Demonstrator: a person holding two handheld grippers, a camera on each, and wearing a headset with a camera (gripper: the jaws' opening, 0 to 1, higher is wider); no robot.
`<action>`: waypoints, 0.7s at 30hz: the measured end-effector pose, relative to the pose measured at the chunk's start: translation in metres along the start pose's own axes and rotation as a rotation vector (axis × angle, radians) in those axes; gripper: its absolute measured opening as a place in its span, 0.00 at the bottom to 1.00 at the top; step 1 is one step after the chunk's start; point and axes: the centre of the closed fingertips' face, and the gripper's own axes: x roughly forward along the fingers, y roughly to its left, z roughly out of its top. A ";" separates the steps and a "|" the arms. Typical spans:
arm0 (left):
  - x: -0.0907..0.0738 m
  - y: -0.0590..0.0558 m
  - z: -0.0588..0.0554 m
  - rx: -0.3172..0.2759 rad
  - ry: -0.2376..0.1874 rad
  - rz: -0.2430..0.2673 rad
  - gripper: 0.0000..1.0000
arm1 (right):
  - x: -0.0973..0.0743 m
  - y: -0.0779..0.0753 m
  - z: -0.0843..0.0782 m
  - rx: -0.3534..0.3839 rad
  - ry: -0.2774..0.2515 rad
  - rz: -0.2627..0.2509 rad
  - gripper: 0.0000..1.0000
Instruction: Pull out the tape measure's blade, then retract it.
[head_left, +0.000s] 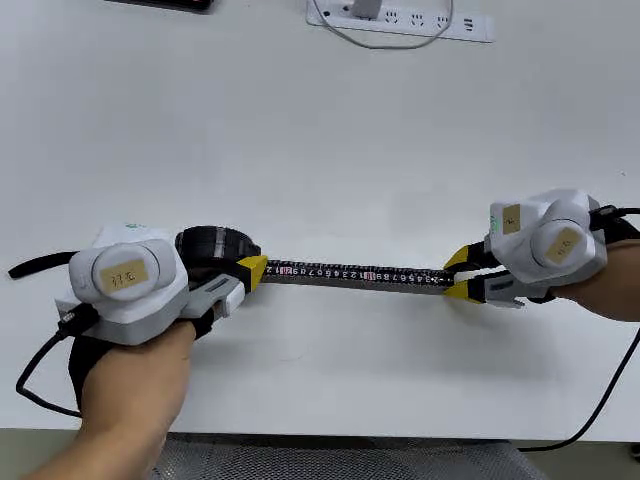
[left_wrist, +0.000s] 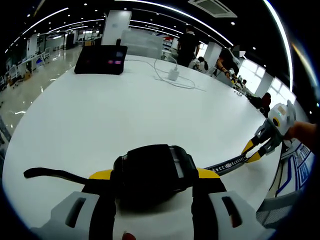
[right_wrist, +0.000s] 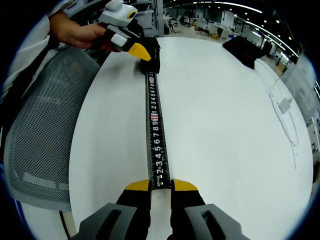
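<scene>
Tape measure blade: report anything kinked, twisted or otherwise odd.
Nothing stands out. The blade runs straight and flat over the white table from the black case, clamped in the left gripper, to the right gripper shut on its tip.

- White numerals are printed in a row on the blade (right_wrist: 156, 135). In the right gripper view, 2 to 9 are read at the end farthest from the tape measure's case (right_wrist: 151, 62).
- After the 9, a 10 in a red box is read, about midway to the case.
- Past it, toward the case, single digits are read again from 1. Close to the case the print is too small to be made out.
- In the head view, two red-marked figures are seen on the blade, one just beside the case and one farther off. Neither can be read.
- Handwritten marks are seen on a yellow sticker (head_left: 125, 275) on the left gripper (left_wrist: 156, 175), near the case, but cannot be deciphered.
- Two more yellow stickers (head_left: 563, 245) are carried by the right gripper (head_left: 455, 275), well apart from the case. Their writing is illegible.
</scene>
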 end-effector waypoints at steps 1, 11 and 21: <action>0.000 0.000 0.000 -0.003 0.001 -0.001 0.57 | 0.000 -0.001 0.000 -0.003 -0.002 -0.003 0.11; 0.001 0.001 0.000 -0.003 0.005 -0.012 0.57 | 0.000 -0.005 0.003 -0.020 -0.001 -0.012 0.10; 0.001 0.001 0.001 -0.001 0.009 -0.018 0.56 | 0.001 -0.006 0.012 -0.033 -0.012 -0.006 0.10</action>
